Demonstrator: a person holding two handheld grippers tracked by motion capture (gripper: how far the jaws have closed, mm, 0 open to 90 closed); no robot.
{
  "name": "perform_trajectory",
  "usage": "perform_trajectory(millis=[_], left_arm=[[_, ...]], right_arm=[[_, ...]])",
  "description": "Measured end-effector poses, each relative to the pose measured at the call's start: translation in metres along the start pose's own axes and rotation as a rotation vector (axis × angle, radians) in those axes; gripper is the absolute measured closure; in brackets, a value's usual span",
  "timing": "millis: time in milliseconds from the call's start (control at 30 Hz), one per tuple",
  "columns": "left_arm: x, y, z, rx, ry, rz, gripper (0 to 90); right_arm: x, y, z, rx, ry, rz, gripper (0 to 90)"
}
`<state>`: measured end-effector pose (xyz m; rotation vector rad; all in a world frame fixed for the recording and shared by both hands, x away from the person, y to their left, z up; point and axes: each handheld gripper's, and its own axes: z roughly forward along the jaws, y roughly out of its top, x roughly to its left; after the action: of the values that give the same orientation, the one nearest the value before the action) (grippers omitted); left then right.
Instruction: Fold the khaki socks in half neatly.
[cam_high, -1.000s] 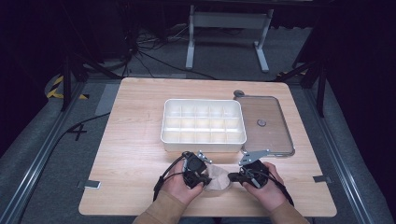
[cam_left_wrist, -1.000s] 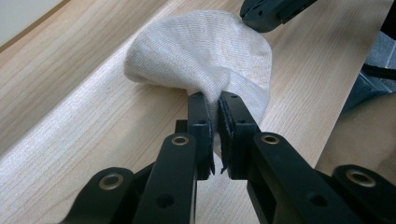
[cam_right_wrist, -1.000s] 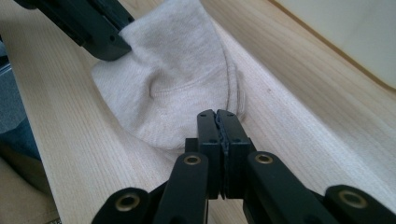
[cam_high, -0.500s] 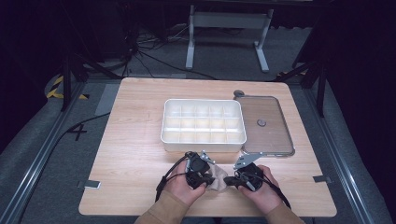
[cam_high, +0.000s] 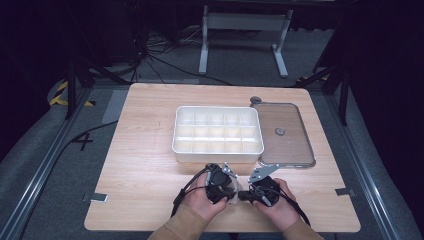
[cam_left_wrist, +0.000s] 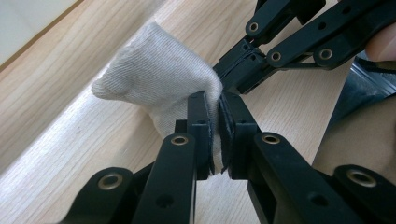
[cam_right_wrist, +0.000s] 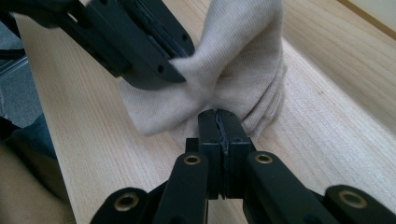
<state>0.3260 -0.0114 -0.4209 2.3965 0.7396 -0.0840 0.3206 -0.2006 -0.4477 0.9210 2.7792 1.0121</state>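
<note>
Wooden table (cam_high: 140, 165) — white divided tray (cam_high: 218, 132) and lidded tray (cam_high: 285, 135) behind, both grippers' jaws clamped on beige cloth (cam_left_wrist: 159, 84)

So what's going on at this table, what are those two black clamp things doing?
A person sits at a wooden table with a hand-held gripper in each hand. Both the left gripper and the right gripper are clamped on one small piece of beige knitted cloth, held between them near the table's front edge. Behind it stand a white divided box, its compartments looking empty, and a clear lid lying flat beside it.
</note>
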Motion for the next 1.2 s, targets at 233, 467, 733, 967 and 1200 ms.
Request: perform_trajectory(millis=[233,467,733,967,1200], left_arm=[[-0.001,0.000,0.006,0.010,-0.017,0.002,82.6],[-0.001,0.001,0.008,0.007,-0.021,0.006,82.2],[-0.001,0.000,0.009,0.003,-0.022,0.007,80.9],[-0.001,0.000,0.010,0.003,-0.025,0.002,80.3],[-0.002,0.000,0.010,0.004,-0.027,0.002,79.8]], right_arm=[[-0.001,0.000,-0.001,0.007,0.007,0.006,89.6],[-0.003,0.000,-0.006,0.006,0.004,0.012,89.5],[-0.001,0.009,-0.025,-0.075,-0.036,-0.009,89.9],[0.005,0.018,-0.031,-0.157,-0.034,-0.021,90.0],[0.007,0.022,-0.026,-0.196,-0.046,-0.027,89.5]])
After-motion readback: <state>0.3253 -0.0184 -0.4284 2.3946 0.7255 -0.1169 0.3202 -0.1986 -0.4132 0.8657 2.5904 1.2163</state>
